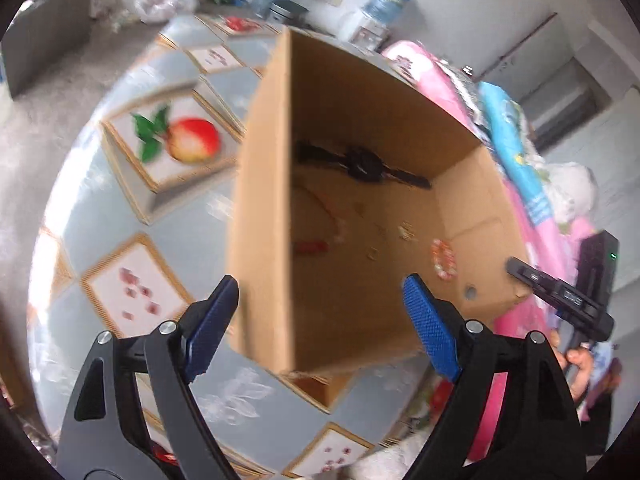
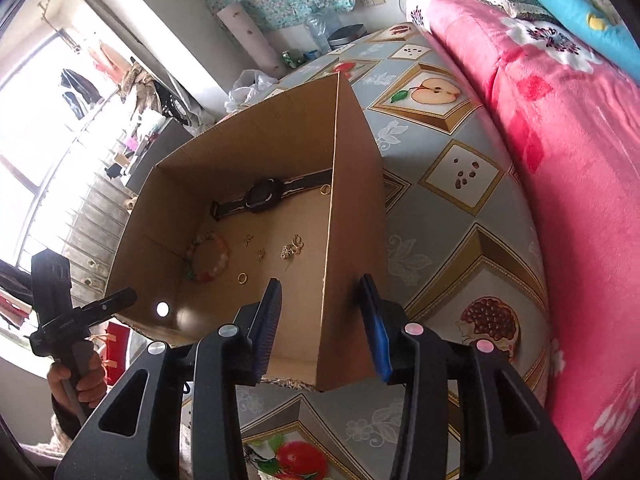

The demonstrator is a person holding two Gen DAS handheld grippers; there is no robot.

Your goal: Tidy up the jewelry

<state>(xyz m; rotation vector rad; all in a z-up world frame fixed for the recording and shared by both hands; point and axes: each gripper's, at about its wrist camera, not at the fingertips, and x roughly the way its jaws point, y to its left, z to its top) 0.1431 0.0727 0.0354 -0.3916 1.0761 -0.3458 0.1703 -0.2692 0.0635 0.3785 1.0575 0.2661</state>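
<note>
box [image 2: 256,184] on bench [image 2: 460,216], holds watch [image 2: 262,198], bracelet [image 2: 208,258], rings [image 2: 242,278] | we keep left tool [image 1: 320,304] wide apart astride its wall | right tool [image 2: 320,312] part-open, wall between, not gripping

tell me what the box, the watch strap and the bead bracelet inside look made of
Box: plain brown cardboard, matte, with visible fold creases and a raw cut edge.
Watch strap: dark and matte, perhaps woven fabric or rubber; too small to tell which.
Bead bracelet: round, glossy pink, white and green beads, possibly stone, glass or plastic.
</note>
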